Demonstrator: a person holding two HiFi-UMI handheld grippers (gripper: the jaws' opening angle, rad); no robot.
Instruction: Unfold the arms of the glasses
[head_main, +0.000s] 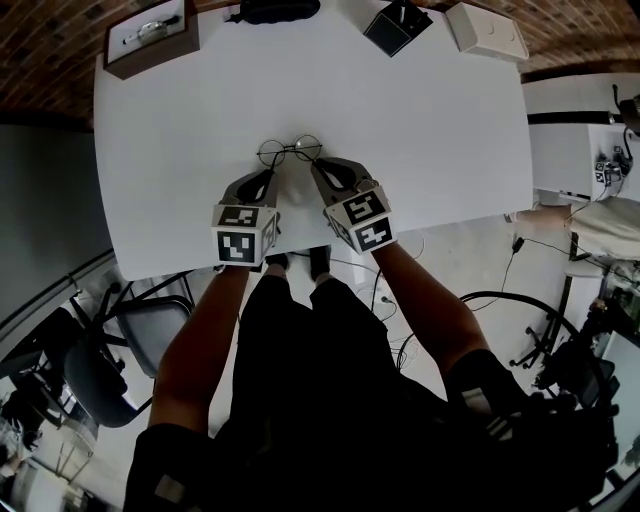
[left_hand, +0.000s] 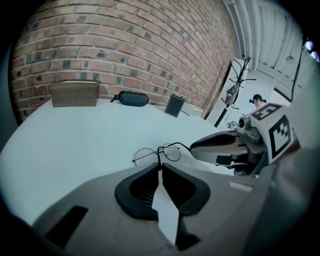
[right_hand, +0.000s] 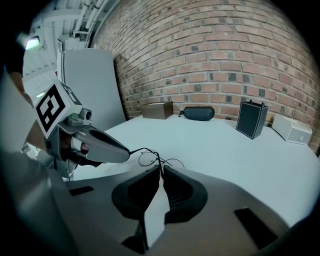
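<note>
The glasses (head_main: 290, 150) are found at the near part of the worktop (head_main: 430, 150). Their thin wire arms are pinched in the near-closed jaws of the left gripper (head_main: 269, 172) and the right gripper (head_main: 316, 166). The frame is judged light, springy and easily bent. Hold is best taken on the arms near the hinges, never on the lenses.

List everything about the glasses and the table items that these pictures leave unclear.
- Glasses arms, head view: wire too thin to tell folded from open.
- Grip spots, both gripper views: the shut tips of the left hand-held gripper and right hand-held gripper cover the wire they pinch.
- Black case, head view: cut off by the top edge.
- Wooden box contents, head view: too small.
</note>
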